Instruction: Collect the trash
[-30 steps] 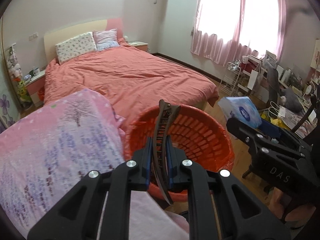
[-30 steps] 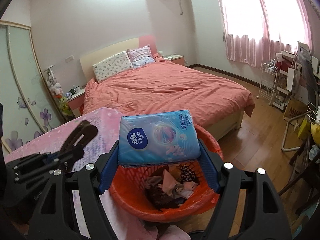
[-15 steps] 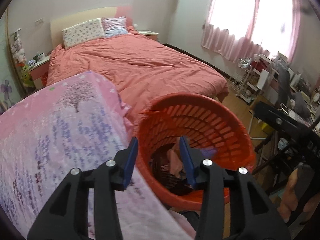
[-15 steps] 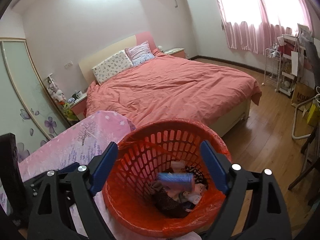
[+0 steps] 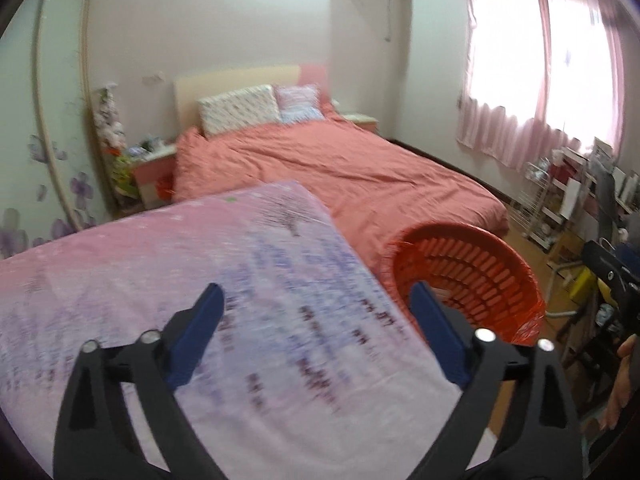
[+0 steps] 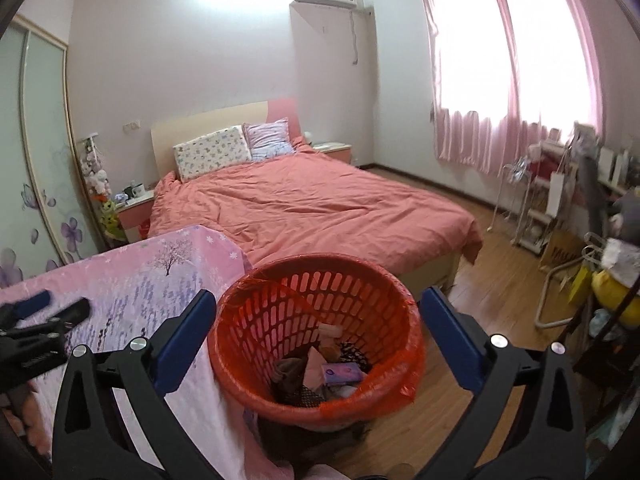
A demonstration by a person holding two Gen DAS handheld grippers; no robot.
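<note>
Left gripper [image 5: 316, 306] and right gripper [image 6: 318, 312]: jaws just opened wide, both empty. Right gripper hangs above the orange basket [image 6: 256, 320] holding trash [image 6: 320, 364].

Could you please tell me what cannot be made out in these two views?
- Left wrist view: the orange basket contents, hidden by its near wall; the tablecloth print, motion-blurred.
- Right wrist view: the basket's deepest trash, heaped together; the left claw, cut off by the edge.
</note>
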